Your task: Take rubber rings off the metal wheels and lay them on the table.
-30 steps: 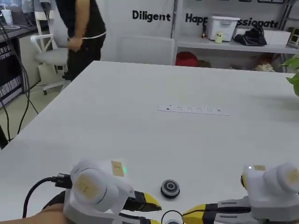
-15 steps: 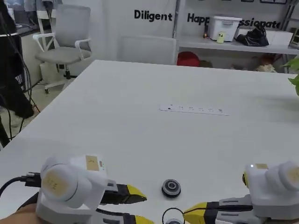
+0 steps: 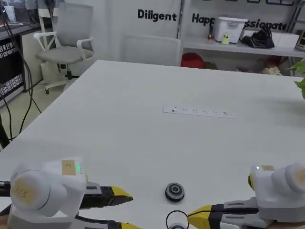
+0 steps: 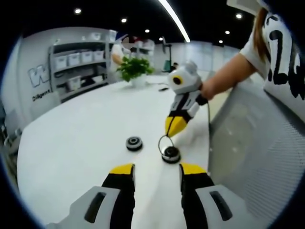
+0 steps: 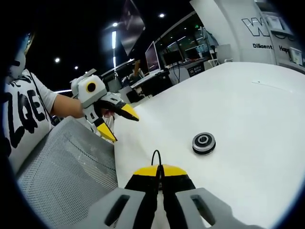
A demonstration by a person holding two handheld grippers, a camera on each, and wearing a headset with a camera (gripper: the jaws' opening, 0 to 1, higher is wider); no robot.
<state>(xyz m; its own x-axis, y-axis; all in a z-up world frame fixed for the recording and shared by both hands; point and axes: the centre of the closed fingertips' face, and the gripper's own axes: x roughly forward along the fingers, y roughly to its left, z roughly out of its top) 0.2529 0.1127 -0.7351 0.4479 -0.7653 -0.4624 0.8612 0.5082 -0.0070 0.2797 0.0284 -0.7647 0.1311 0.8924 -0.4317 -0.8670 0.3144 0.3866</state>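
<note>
My right tool point(image 5: 160, 171) is pressed together on the thin black rubber ring point(image 5: 156, 151). I have it pinched as a loop standing above the nearer metal wheel point(image 4: 170, 154), close to the near edge of the worktop point(image 3: 143, 119). From the left gripper view the loop's lower end seems to reach down to that wheel, so I judge this ring only partly off. My left tool point(image 4: 157, 169) is spread and holds nothing, hanging over the near edge well to the left of the wheels. The second wheel point(image 3: 175, 191) sits just beyond the first, toward the middle, and looks to me as if its dark ring is still on. I see no ring laid down, so nearly all the task remains.
</note>
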